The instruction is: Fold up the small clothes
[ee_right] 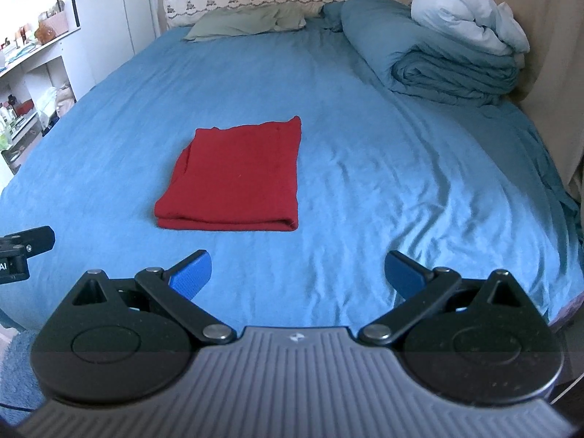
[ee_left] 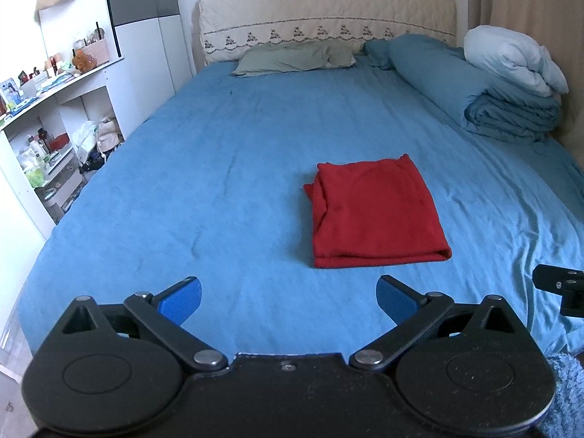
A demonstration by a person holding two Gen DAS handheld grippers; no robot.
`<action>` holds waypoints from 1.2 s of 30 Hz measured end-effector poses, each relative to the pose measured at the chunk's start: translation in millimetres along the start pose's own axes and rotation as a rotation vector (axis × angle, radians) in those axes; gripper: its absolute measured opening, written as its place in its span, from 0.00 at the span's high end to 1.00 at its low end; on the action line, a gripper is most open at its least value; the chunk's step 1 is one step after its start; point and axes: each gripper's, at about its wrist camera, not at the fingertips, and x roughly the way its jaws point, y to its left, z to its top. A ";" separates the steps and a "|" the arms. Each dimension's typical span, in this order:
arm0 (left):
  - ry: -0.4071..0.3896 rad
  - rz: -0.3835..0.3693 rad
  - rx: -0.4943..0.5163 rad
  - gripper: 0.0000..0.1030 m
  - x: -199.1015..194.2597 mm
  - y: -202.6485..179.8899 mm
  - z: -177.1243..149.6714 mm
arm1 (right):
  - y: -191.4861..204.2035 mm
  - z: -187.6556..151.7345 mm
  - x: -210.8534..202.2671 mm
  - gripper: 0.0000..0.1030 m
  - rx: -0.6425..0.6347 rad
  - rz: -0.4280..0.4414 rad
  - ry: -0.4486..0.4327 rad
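The small red knit garment point(ee_left: 376, 211), already folded into a thick rectangle, lies flat on the wide bed covered in a blue sheet point(ee_left: 226, 168). It sits just beyond both tools, toward the headboard end from them. The left tongs point(ee_left: 288, 297) hover a little short of the garment's near folded edge and to its left, blue pads spread wide apart and holding nothing. The right tongs point(ee_right: 297, 272) hang short of the same edge and off to its right, equally spread and empty. Neither touches the cloth.

Judging from how it lies, the fold looks nearly done, so the risks come from handling it further. The garment's left side shows loose layers fanning out rather than stacked square; a pinch there would likely catch only the top layer and peel the bundle open. A grip on the near edge that takes in the sheet as well would drag the bedding and skew the rectangle. The soft mattress gives under pressure, so pressing down to slide a pad beneath could rumple the lower layers. Lifting with one tool alone would probably let the far half sag and unfold.
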 end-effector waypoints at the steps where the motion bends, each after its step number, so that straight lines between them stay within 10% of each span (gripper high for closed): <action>1: -0.001 -0.001 0.000 0.00 0.2 -0.2 0.4 | 0.2 0.1 0.5 0.00 0.000 0.000 0.001; 36: -0.029 -0.012 0.028 0.00 -4.6 12.8 -0.2 | 1.1 -1.0 1.4 0.00 0.007 -0.006 -0.006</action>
